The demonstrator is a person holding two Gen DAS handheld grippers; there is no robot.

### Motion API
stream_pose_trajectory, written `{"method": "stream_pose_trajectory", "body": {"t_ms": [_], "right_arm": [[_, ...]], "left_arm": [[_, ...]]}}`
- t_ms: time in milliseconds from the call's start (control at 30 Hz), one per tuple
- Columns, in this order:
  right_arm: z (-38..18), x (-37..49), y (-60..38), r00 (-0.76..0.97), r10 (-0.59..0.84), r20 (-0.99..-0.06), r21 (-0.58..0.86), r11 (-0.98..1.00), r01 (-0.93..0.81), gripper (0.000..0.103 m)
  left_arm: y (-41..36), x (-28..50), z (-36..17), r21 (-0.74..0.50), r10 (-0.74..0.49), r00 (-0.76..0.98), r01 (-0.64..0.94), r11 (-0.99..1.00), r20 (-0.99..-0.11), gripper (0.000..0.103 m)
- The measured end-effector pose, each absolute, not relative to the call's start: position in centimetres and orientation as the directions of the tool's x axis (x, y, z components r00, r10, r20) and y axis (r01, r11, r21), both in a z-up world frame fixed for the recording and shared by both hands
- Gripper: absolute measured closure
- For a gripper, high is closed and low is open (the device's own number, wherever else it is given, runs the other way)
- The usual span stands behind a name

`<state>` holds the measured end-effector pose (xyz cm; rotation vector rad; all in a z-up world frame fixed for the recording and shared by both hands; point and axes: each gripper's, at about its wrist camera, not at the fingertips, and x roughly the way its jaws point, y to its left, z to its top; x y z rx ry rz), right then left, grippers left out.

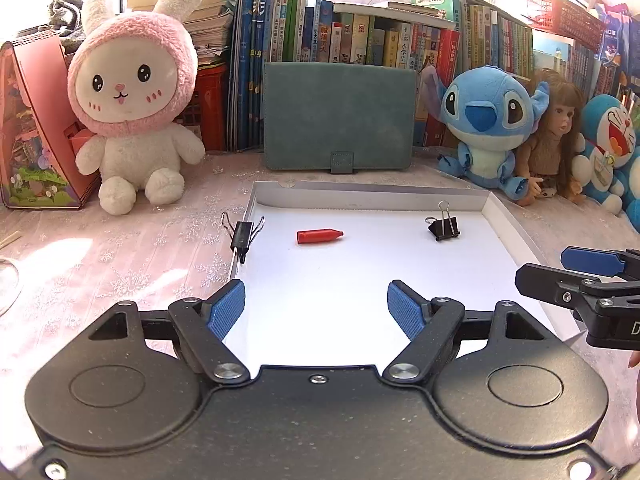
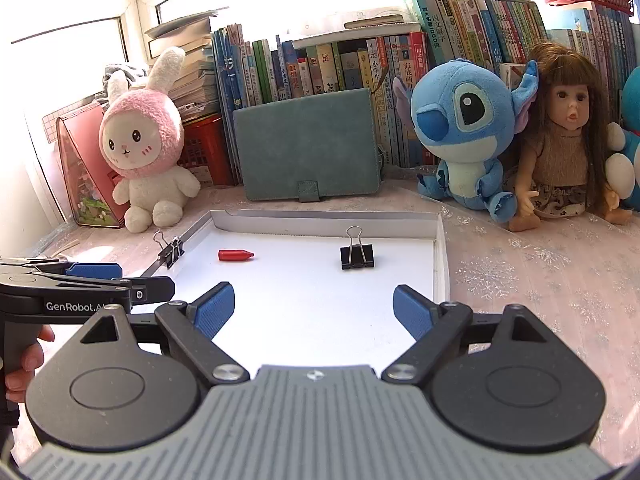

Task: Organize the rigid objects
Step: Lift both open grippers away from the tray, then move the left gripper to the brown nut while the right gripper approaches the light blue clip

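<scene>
A shallow white tray (image 1: 372,196) (image 2: 320,219) lies on the pink tablecloth. Inside it a red crayon (image 1: 319,235) (image 2: 235,255) lies on its side, and a black binder clip (image 1: 443,226) (image 2: 357,255) stands to its right. A second black binder clip (image 1: 242,234) (image 2: 170,250) sits clamped on the tray's left rim. My left gripper (image 1: 316,312) hovers open over the tray's near end, nothing between its blue pads. My right gripper (image 2: 313,308) is also open and empty over the near end, beside the left one (image 2: 120,276). The right gripper (image 1: 568,272) shows at the left wrist view's right edge.
Behind the tray stands a teal case (image 1: 338,118) (image 2: 306,144) against a row of books. A pink rabbit plush (image 1: 134,96) (image 2: 146,144) sits at the left. A blue plush (image 1: 486,120) (image 2: 464,128) and a doll (image 1: 556,132) (image 2: 568,136) sit at the right.
</scene>
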<state>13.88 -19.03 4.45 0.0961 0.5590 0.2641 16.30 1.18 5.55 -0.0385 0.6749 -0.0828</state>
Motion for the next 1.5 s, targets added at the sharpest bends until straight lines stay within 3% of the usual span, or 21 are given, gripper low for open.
{"method": "stream_pose_trajectory", "body": {"t_ms": [200,367,767,967,1033,1133,1233,1333,1500], "right_arm": [[4.1,10.2,-19.3,0.832,0.282,-0.478,0.163,0.959,-0.231,0.011],[3.5,7.6,-19.2,0.843,0.282,-0.457,0.146,0.959,-0.241,0.01],[0.6,3.5,-19.9,0.848,0.216,-0.483,0.101,0.976,-0.19,0.01],[-0.1,1.9,-20.8,0.864,0.163,-0.477,0.087,0.987,-0.138,0.01],[-0.1,1.4,-21.2,0.872,0.148,-0.467,0.084,0.989,-0.123,0.01],[-0.2,0.8,-21.5,0.879,0.129,-0.46,0.064,0.992,-0.112,0.01],[-0.3,0.5,-21.4,0.878,0.109,-0.466,0.033,0.994,-0.107,0.01],[-0.6,0.3,-21.3,0.872,0.104,-0.479,0.014,0.994,-0.111,0.015],[-1.1,0.3,-21.0,0.858,0.114,-0.502,0.021,0.993,-0.12,0.032]], "left_arm": [[1.6,10.9,4.8,-0.049,-0.085,0.809,0.07,0.996,-0.581,0.023],[2.7,7.6,3.6,-0.108,-0.109,0.804,0.056,0.993,-0.585,0.023],[6.4,2.8,0.6,-0.166,-0.069,0.789,-0.042,0.985,-0.61,0.023],[7.0,1.5,0.4,-0.129,-0.047,0.796,-0.038,0.991,-0.603,0.036],[7.0,1.2,0.6,-0.114,-0.041,0.8,-0.035,0.993,-0.598,0.047],[7.1,0.9,0.7,-0.109,-0.034,0.803,-0.039,0.993,-0.595,0.055],[7.2,1.0,0.6,-0.105,-0.026,0.8,-0.046,0.993,-0.599,0.059],[6.9,1.2,0.4,-0.1,-0.039,0.793,-0.028,0.995,-0.607,0.062],[5.9,1.6,0.0,-0.05,-0.01,0.805,-0.025,0.998,-0.594,0.066]]}}
